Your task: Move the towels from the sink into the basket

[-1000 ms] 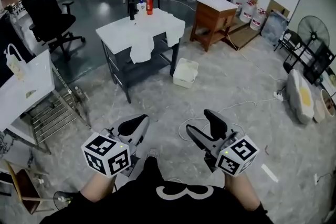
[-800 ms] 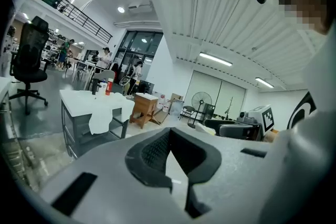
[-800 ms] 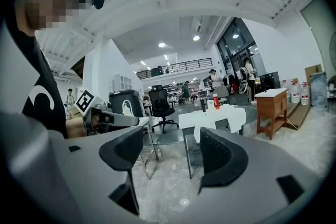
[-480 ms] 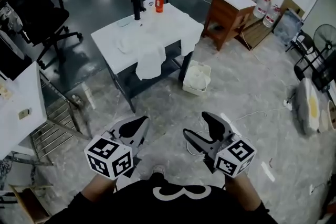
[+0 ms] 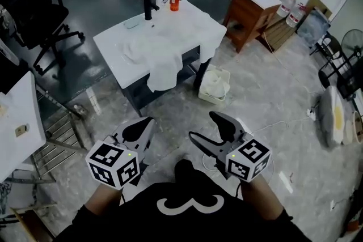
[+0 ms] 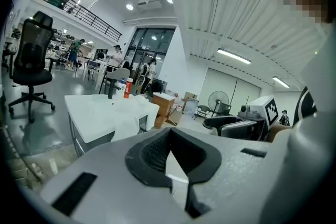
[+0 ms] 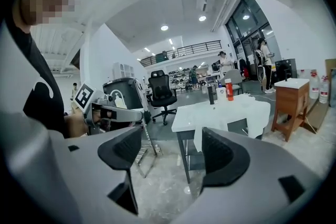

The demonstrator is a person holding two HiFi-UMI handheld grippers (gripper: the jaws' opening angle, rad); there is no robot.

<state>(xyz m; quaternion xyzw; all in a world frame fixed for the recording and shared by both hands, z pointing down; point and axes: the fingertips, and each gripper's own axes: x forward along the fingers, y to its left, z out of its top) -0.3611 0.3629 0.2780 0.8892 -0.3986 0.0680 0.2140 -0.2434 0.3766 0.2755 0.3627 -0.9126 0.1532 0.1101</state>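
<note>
white towels (image 5: 164, 68) are heaped on the sink (image 5: 113, 45), a white top on a dark frame. one hangs in a long fold over the front edge, its end clear of the floor (image 5: 266, 93). another (image 5: 214, 41) drapes over the right corner and down that side. the rest lie crumpled on the top, white on white, so their number and the basin's edge cannot be made out. the basket (image 5: 207, 97) is white, open-topped and rectangular. it stands upright on the floor just beside the sink's front right leg, below the corner towel. something pale and rounded lies in it; what it is cannot be told.
</note>
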